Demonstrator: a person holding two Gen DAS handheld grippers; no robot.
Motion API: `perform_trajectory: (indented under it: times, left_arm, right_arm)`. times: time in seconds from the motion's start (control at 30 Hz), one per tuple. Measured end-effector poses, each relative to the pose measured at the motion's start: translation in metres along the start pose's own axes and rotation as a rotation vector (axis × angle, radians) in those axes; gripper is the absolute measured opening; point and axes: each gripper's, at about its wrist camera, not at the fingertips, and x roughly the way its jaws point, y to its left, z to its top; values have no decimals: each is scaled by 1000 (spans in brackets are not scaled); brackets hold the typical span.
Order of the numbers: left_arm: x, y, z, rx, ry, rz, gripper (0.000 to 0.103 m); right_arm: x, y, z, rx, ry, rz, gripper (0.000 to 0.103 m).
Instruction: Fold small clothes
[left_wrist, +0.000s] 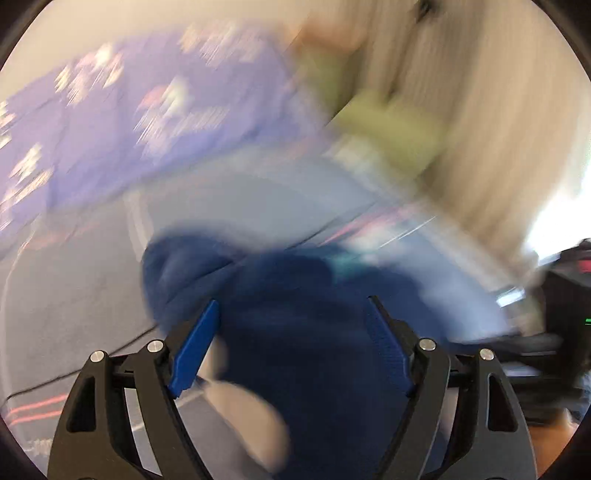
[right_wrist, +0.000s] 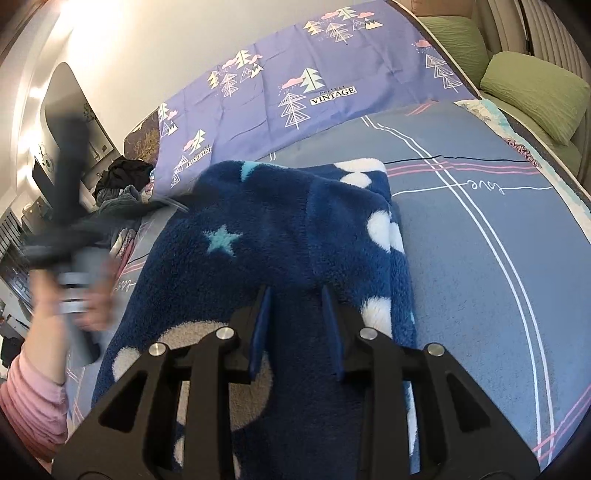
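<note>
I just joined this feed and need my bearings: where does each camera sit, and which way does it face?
Left wrist: on the left gripper, angled down at the navy fleece garment; badly blurred; fingers wide apart.
Right wrist: on the right gripper, looking down across the fleece and bed sheet; a pink sleeve shows left.
Shared: fleece, purple tree-print fabric, green cushions.

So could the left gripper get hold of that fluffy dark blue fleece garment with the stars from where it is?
Probably yes. The left gripper is open with the fluffy dark blue fleece garment right below its fingers, and nothing seems to block it, though that view is blurred. The right gripper sits on the same garment.
</note>
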Motion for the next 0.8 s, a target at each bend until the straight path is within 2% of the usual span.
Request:
perform_trajectory:
  times: [0.03,0.07,0.13,0.17,0.2,0.3,0.47,0.6,0.73,0.8]
  left_arm:
    - [23,4,-7,-18,34,10,94]
    - [25,8,-10,-50,3,-21,95]
    - [18,8,-11,-71,-2,-17,95]
    - [14,4,-12,-50,-10,7,94]
    - [11,-1,-14,-27,-21,28,93]
    - [11,-1,-14,-42,-26,21,93]
    - [9,5,-17,-45,-33,12,93]
    - [7,7,-20,-50,-38,5,93]
    - [7,7,-20,-52,-39,5,93]
    - [7,7,-21,-53,-40,4,93]
  right_arm:
    - [-5,-2,-1,31,-10,0,29]
    - [-18,-4,-5,79,-21,19,30]
    - [-50,-10,-18,150,-56,95,50]
    - [-63,-12,-26,168,-74,107,72]
    - [-82,-14,-36,186,-102,101,85]
    - [-118,-20,-66,249,-108,77,95]
    - [-122,-41,-119,531,25,204,97]
    - [-87,-58,-143,764,121,306,98]
    - [-72,-57,-132,806,53,337,101]
    - [-56,-52,-122,820,53,368,101]
